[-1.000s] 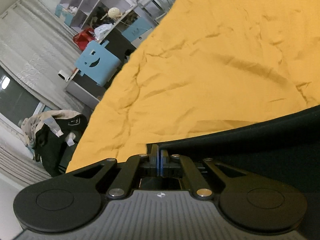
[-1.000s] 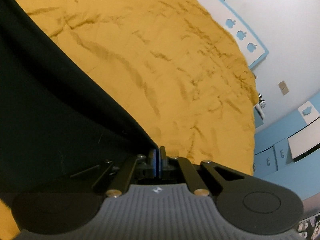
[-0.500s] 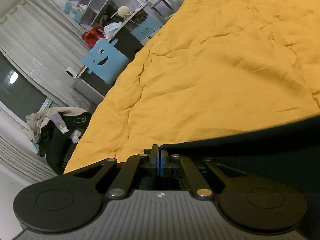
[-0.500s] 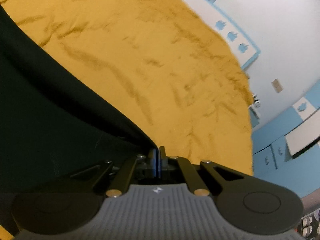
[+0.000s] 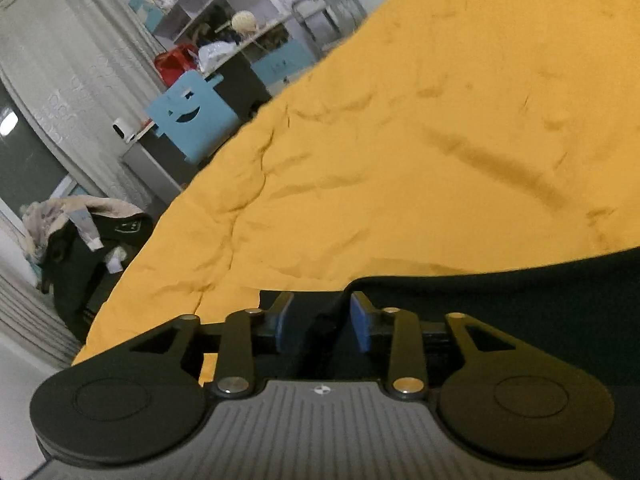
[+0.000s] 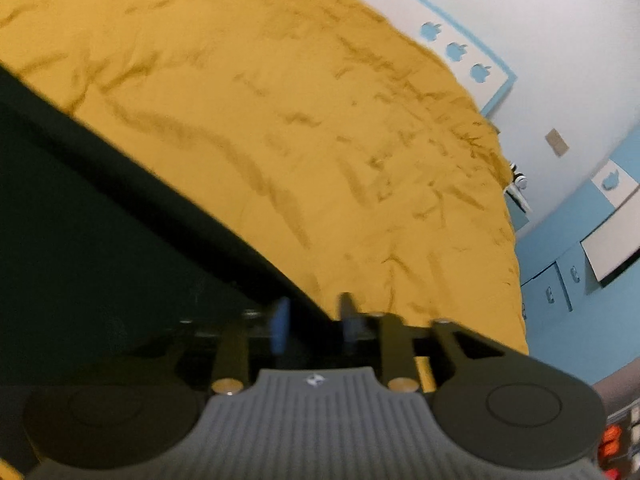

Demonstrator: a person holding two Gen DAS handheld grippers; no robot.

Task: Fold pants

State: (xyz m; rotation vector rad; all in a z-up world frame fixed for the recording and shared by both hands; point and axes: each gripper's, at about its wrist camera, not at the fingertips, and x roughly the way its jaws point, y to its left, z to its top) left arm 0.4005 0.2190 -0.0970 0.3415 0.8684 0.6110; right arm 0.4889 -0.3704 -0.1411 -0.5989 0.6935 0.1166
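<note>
Lying between parted left tool (image 5: 322,322) fingers, dark pants (image 5: 520,292), yellow bedspread (image 5: 400,160) beyond

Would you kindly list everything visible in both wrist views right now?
pants: one, black, on the bedspread, edge by both grippers
bedspread: one, mustard yellow, wrinkled, covering the bed
chair: one, light blue with a smiley cutout, beside the bed
curtain: white, left wall
shelving unit: white, cluttered, far background
clothes pile: dark and beige, left of the bed
cabinet: blue, right of the bed
left hand-held gripper: black, blue pads, open
right hand-held gripper: black, blue pads, open
</note>
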